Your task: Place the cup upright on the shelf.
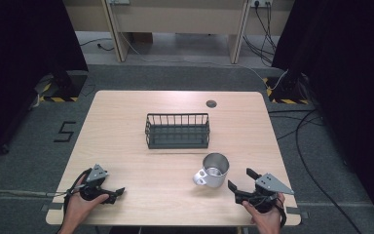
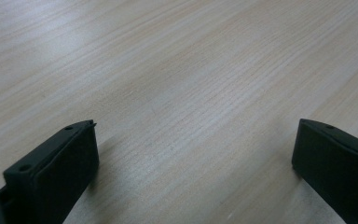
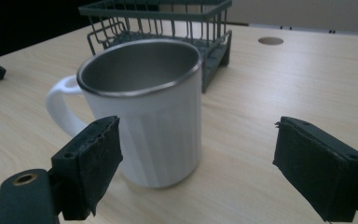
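Near the front right corner of the table, the right gripper (image 1: 243,181) rests low in the person's right hand (image 1: 265,214), its two black jaws spread wide with nothing between them. In the right gripper view their inner faces are flat rubbery pads (image 3: 103,158), matt and slightly frayed at the edges. Just ahead of them stands the mug (image 3: 144,112), upright on the wood and apart from both jaws: a white, faintly ribbed outer wall, a brushed metal lining with a thin shiny rim, and a rounded white handle on the side toward the left gripper. Behind the mug sits a dark wire basket (image 1: 177,130), rectangular, with thin upright bars and a solid base, placed mid-table and well clear of the mug. A small round grey grommet (image 1: 211,103) lies flush in the tabletop beyond it. At the front left corner, the left gripper (image 1: 109,195) lies in the left hand (image 1: 80,204), jaws likewise parted over bare, pale, straight-grained wood of the table (image 2: 177,93).
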